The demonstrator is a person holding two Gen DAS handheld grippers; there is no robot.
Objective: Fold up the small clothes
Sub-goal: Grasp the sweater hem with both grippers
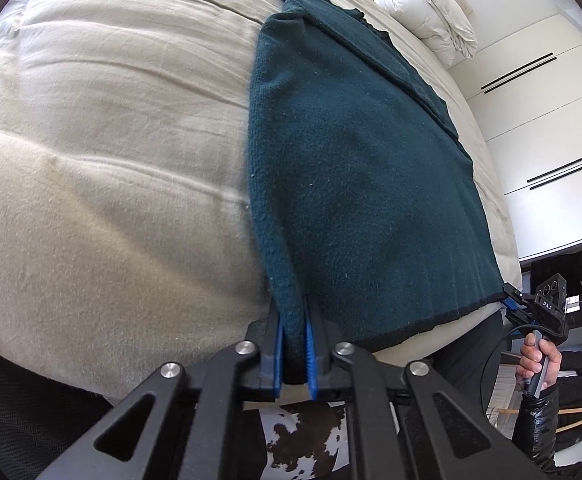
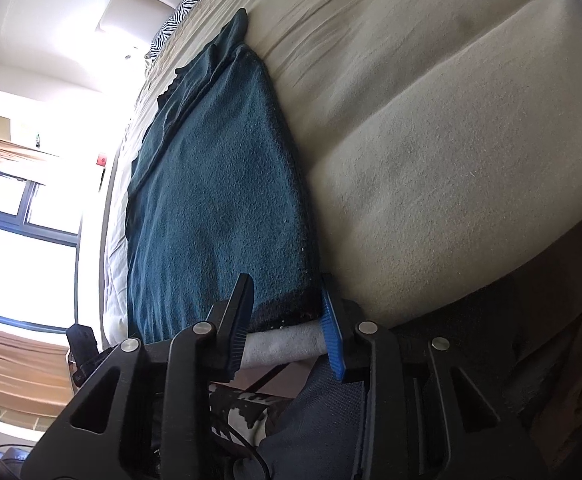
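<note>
A dark teal knitted garment (image 1: 363, 168) lies flat on the beige bed (image 1: 111, 140), its black-edged hem toward me. My left gripper (image 1: 293, 320) is shut on the hem's near left corner, a ridge of fabric pinched between the blue pads. In the right wrist view the garment (image 2: 219, 200) runs away from me over the bed (image 2: 431, 140). My right gripper (image 2: 287, 292) straddles the hem's near right corner, which lies flat between the parted fingers and is not pinched. From the left wrist camera, the right gripper (image 1: 509, 296) is at that far corner, held by a hand (image 1: 539, 360).
A rolled white duvet (image 1: 423, 4) sits at the bed's far right, before white wardrobe doors (image 1: 551, 100). A zebra-print pillow (image 2: 175, 24) lies at the bed's head. A bright window (image 2: 11, 220) is on the left. A cowhide rug (image 1: 303, 440) covers the floor below.
</note>
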